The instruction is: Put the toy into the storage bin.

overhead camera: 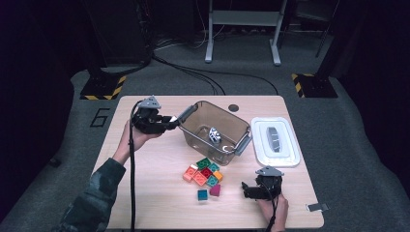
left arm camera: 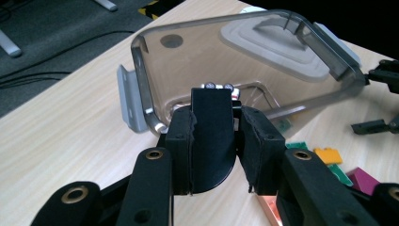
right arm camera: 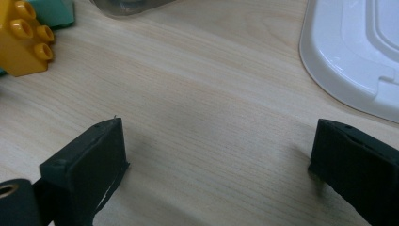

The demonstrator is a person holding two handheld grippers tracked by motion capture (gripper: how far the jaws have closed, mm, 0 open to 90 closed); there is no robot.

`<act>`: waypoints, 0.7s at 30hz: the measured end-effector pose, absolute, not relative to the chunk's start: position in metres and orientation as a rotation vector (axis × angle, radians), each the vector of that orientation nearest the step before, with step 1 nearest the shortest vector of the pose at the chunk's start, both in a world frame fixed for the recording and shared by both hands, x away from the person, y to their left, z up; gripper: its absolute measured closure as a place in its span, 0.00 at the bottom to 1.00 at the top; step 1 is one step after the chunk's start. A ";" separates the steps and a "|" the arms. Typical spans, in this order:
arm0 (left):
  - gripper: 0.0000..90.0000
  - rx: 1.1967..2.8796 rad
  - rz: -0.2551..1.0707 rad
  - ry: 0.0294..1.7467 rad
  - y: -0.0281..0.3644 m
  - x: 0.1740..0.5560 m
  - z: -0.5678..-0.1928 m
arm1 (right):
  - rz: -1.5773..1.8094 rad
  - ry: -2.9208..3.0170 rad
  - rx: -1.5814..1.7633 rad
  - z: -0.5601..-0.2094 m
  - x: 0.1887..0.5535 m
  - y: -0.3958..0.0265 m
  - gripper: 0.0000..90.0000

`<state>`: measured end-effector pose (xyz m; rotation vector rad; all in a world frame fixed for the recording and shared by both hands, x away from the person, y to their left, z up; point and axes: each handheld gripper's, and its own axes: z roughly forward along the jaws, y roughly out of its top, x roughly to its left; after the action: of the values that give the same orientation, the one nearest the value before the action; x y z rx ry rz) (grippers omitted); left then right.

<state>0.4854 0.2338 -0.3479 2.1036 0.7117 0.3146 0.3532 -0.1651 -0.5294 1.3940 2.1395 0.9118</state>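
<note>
**A:** At centre left of the high view, the left gripper (overhead camera: 170, 122) is clamped on the grey end handle (overhead camera: 186, 114) of a clear plastic bin (overhead camera: 215, 131). What do the jaws look like up close?

**B:** In the left gripper view they sit low in the middle of the frame, pressed tight on a dark flap, which is that handle seen from close by. The bin (left arm camera: 244, 61) rises behind them, tipped so its open mouth faces the lower middle of the high view.

**A:** And the hand behind it?

**B:** The left hand (overhead camera: 140, 131) comes in from the lower left of the high view, its camouflage sleeve (overhead camera: 94, 198) angled up toward the bin, with the gripper pointing right, roughly level.

**A:** Anything inside the bin?

**B:** One small white and dark toy (overhead camera: 214, 135) lies against its lower wall. Just below the bin, in the middle of the frame, a cluster of coloured building blocks (overhead camera: 204, 175) lies on the desk (overhead camera: 154, 193).

**A:** The right gripper (overhead camera: 249, 189)?

**B:** It sits at the lower right of the high view, held low over the desk and pointing left toward the blocks. In the right gripper view its jaws stand wide apart over bare wood with nothing between them. A yellow block (right arm camera: 24, 37) sits at that view's upper left, and the white lid (right arm camera: 357, 56) at its upper right.

**A:** Where is that lid from above?

**B:** Flat on the desk, right of centre, just beside the bin (overhead camera: 274, 141).
</note>
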 end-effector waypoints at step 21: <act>0.74 2.158 0.323 0.715 0.179 0.523 -0.343 | 0.917 2.136 1.399 -0.529 0.353 -0.165 0.03</act>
<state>0.5227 0.1794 -0.3428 2.1580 0.7145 0.3229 0.3532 -0.1649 -0.5293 1.3986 2.1360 0.9170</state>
